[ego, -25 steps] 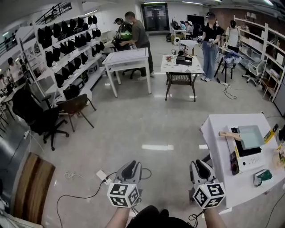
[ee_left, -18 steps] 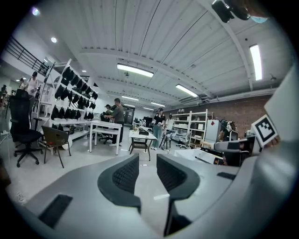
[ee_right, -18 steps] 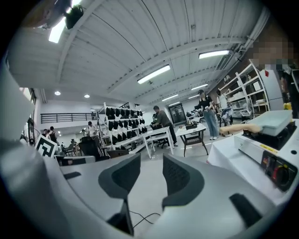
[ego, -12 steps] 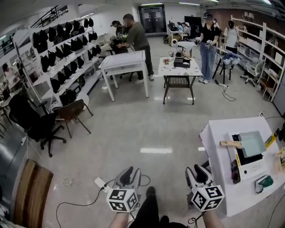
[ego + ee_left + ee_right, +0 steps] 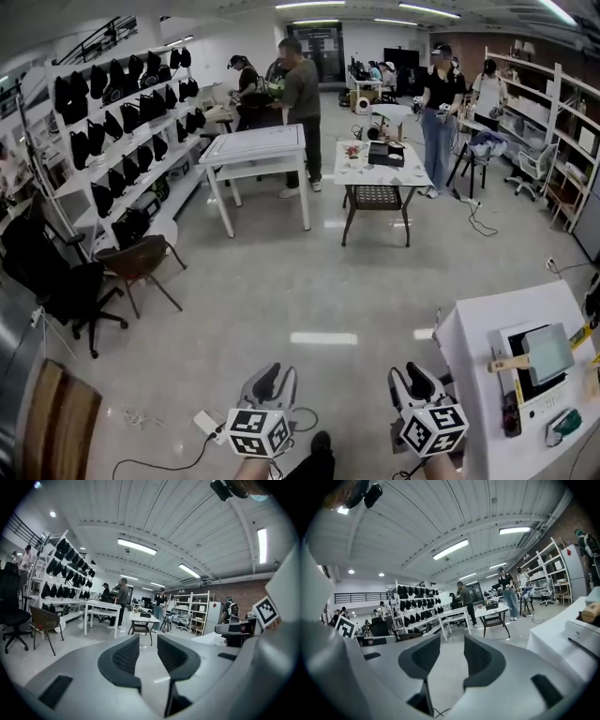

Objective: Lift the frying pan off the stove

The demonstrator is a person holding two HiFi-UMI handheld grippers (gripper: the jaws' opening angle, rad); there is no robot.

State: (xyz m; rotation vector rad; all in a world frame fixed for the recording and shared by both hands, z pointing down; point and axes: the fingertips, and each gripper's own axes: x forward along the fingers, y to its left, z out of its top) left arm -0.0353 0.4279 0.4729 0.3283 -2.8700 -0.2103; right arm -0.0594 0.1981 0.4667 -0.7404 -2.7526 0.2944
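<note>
In the wide workshop, grey floor stretched ahead of me; at my right stood the white table; on it lay the stove; on the stove sat the frying pan, its wooden handle reaching toward the table's near edge; my left claw and right claw hung over bare floor, well apart from the pan; both had just been opening their jaws, and both stood released, nothing between the pads; I judged the task unbegun; approach, grasp and lift all remained.
</note>
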